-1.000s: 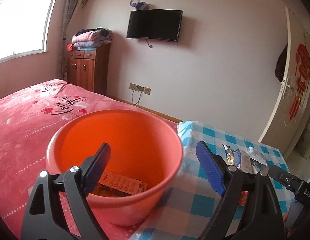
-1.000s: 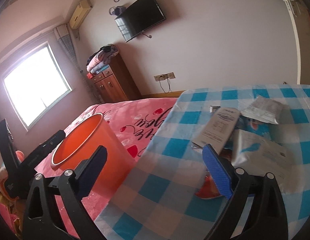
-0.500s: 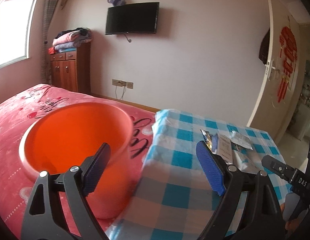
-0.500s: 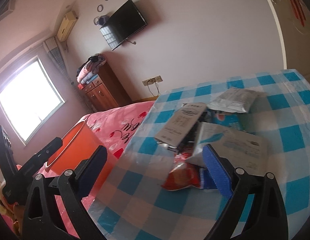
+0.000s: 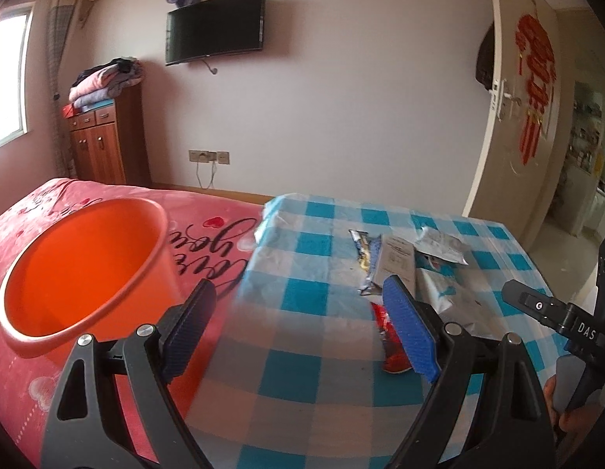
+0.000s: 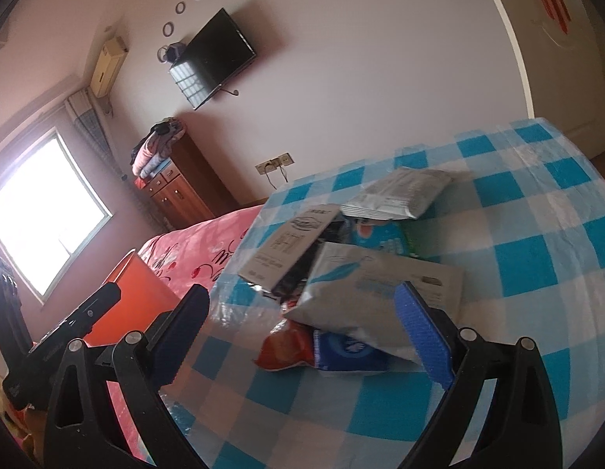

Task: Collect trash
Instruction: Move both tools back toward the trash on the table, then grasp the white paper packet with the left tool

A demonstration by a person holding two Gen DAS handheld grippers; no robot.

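A pile of trash lies on the blue-checked table [image 6: 536,242]: a flat grey packet [image 6: 290,242], a small silver pouch [image 6: 396,191], a large silver pouch [image 6: 372,285], and a red wrapper [image 6: 286,348] with a blue one [image 6: 349,348] underneath. My right gripper [image 6: 302,291] hovers open just in front of the pile, its pads touching nothing. My left gripper [image 5: 298,283] is open and empty over the table's left edge; the same pile [image 5: 398,262] sits ahead to its right. An orange bucket [image 5: 79,273] stands on the pink bed to its left.
The pink bedspread [image 5: 208,234] meets the table's left edge. A wooden cabinet [image 5: 103,136] with folded clothes and a wall TV [image 5: 214,27] are far behind. A door [image 5: 525,117] stands open at the right. A hand [image 5: 560,402] holds the right gripper's handle.
Both grippers have swung right, away from the bucket and toward the table. The bucket slid to the left of the left wrist view, and the trash pile now looms closer in the right wrist view.
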